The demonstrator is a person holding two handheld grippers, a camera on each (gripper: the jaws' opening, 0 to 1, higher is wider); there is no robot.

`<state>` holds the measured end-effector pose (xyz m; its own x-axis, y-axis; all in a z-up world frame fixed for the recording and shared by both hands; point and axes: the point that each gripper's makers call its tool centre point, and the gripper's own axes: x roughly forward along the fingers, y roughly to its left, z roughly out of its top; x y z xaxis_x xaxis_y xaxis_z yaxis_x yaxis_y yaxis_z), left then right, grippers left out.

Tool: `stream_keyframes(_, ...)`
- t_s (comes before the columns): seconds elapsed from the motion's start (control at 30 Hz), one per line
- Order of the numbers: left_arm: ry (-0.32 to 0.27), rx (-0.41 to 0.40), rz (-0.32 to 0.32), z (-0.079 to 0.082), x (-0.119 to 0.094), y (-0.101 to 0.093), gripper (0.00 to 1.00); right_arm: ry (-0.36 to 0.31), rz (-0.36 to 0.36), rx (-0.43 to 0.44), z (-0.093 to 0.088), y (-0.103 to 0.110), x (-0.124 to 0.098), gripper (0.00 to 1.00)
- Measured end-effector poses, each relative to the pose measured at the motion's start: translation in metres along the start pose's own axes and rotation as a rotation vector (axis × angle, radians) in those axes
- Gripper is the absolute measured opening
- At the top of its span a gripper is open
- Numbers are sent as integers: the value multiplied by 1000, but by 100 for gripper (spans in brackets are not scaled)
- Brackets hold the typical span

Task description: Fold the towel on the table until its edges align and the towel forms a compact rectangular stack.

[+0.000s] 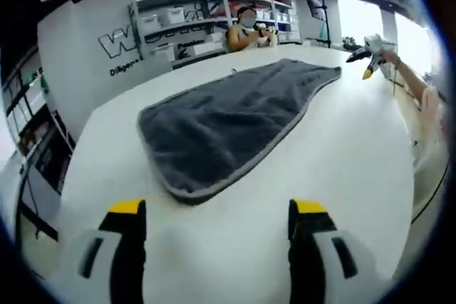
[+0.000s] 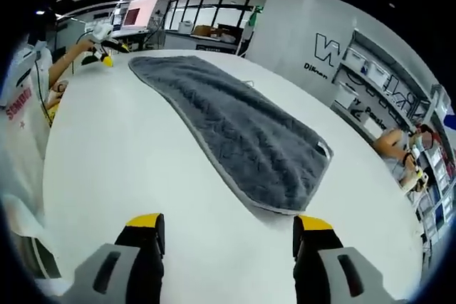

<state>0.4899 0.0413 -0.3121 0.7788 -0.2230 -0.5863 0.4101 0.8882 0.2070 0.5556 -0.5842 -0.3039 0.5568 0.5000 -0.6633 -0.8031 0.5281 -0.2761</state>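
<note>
A grey towel (image 1: pixel 228 122) (image 2: pixel 239 129) lies spread flat and unfolded on the white table (image 1: pixel 342 169) (image 2: pixel 114 169). The left gripper (image 1: pixel 217 222) hovers just short of one narrow end, jaws wide and holding nothing. The right gripper (image 2: pixel 228 233) hangs near the opposite end, jaws likewise wide and empty. Beyond the towel, storage shelves (image 1: pixel 206 16) line the wall, where a seated person (image 1: pixel 249 30) (image 2: pixel 402 147) waits.
</note>
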Motion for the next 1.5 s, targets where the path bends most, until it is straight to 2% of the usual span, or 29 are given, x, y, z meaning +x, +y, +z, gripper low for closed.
stream_keyframes(0.2,21,27,81,-3,3,25,85,-19,-26,29,-2,-15,6,74)
stream_keyframes(0.4,24,21,112,-5,7,40,83,23,-51,8,-14,-28,13,72)
stream_keyframes(0.5,20,26,121,-3,10,44,83,43,-94,-3,-18,-41,15,70)
stream_keyframes(0.73,28,47,131,-4,16,53,78,54,-165,-97,-19,-63,22,69)
stream_keyframes(0.87,29,60,137,-4,22,58,78,93,-213,-161,-21,-77,24,63)
stream_keyframes(1.03,10,99,133,1,28,60,76,81,-212,-173,-17,-81,29,60)
stream_keyframes(1.27,-12,151,110,7,34,59,71,58,-174,-272,-2,-71,39,53)
stream_keyframes(1.4,-6,195,80,7,34,50,62,70,-160,-277,-3,-70,44,50)
stream_keyframes(1.5,-1,285,22,8,35,36,50,72,-145,-283,-4,-69,45,45)
